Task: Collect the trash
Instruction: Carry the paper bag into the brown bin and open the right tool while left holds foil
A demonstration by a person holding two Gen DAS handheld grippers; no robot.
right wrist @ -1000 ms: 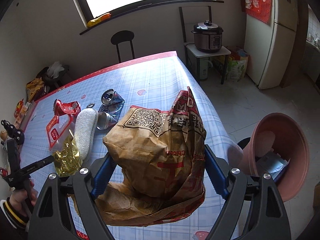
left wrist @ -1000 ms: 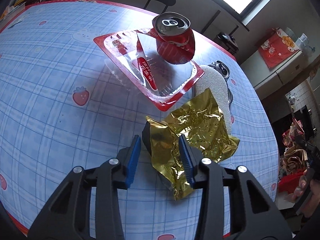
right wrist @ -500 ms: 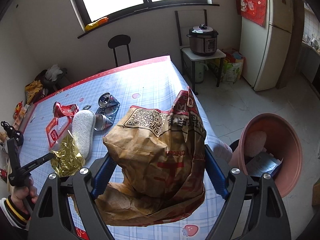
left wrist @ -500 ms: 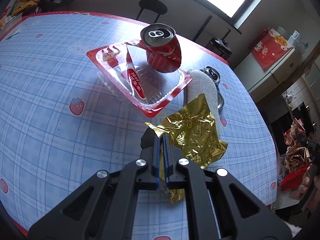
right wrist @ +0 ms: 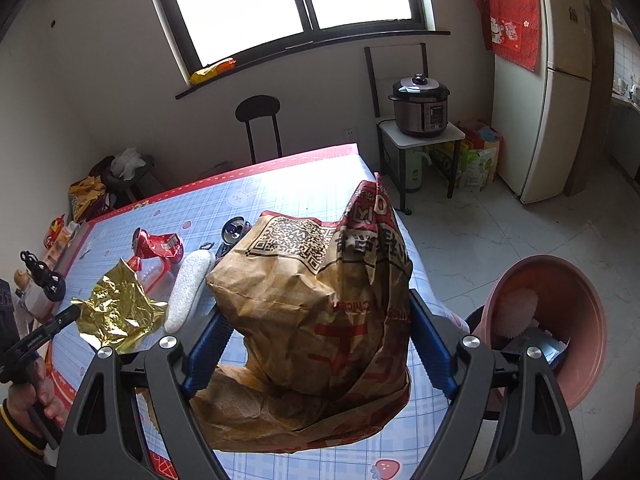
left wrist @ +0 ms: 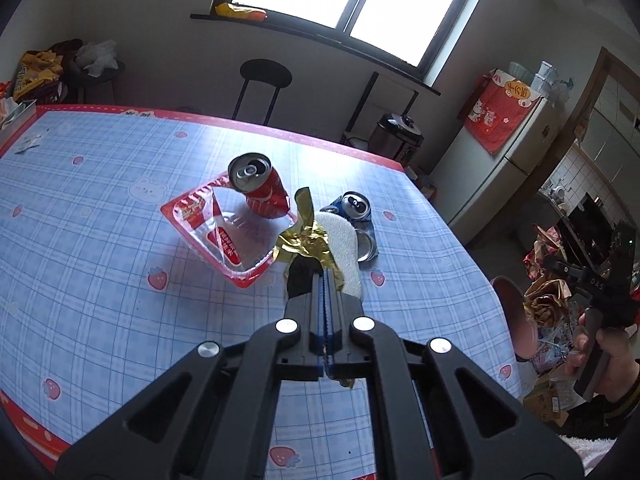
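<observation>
My left gripper (left wrist: 322, 280) is shut on a crumpled gold foil wrapper (left wrist: 306, 240), which hangs above the table; the right wrist view shows the gold wrapper (right wrist: 120, 308) lifted at the left gripper's tip (right wrist: 70, 315). My right gripper (right wrist: 316, 336) is shut on a big brown paper bag (right wrist: 320, 280) with red print, held over the table's near corner. On the table lie a crushed red can (left wrist: 260, 188), a red-rimmed clear plastic tray (left wrist: 224, 236), a white oval pad (left wrist: 344, 248) and a crushed blue can (left wrist: 352, 208).
A pink bin (right wrist: 560, 320) with some trash inside stands on the floor right of the table (right wrist: 304, 176). A black stool (right wrist: 258, 120) stands at the far edge. A cooker (right wrist: 420, 108) on a small stand and a fridge (right wrist: 560, 100) are further right.
The left jaws closed on the gold wrapper and raised it off the table. The right gripper rose slightly with the bag still in it.
</observation>
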